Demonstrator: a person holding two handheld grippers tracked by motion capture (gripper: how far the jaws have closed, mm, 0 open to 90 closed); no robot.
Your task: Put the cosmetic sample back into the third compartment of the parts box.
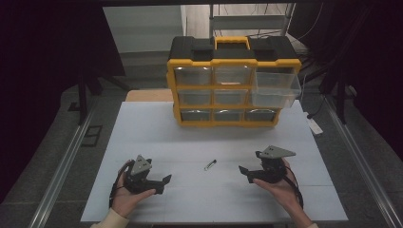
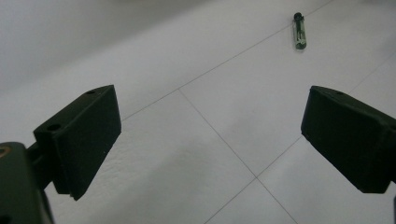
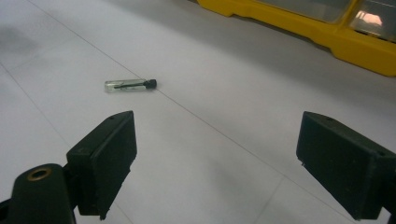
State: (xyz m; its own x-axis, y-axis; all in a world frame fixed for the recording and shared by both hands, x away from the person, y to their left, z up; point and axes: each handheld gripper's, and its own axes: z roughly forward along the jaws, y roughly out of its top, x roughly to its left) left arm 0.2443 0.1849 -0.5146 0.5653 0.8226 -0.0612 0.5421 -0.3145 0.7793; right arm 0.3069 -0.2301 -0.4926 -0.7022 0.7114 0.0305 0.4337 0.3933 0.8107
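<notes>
A small clear vial with a black cap [image 1: 210, 164] lies flat on the white table [image 1: 157, 137], midway between my two grippers. My left gripper [image 1: 163, 184] rests low in a hand at the front left, open, nothing between its jaws. My right gripper [image 1: 245, 174] is held at the front right, also open with nothing in it. In the left gripper view the vial [image 2: 299, 31] lies far ahead and to the right of the wide-apart jaws [image 2: 210, 121]. The right gripper view has the vial [image 3: 130, 85] ahead and left of the gap between its jaws [image 3: 217, 140].
A yellow and black drawer organizer [image 1: 233, 80] stands at the back of the table; its upper right clear drawer [image 1: 275, 85] is pulled out. Its yellow base [image 3: 299, 28] edges the right gripper view. Dark curtains and metal rails flank the table.
</notes>
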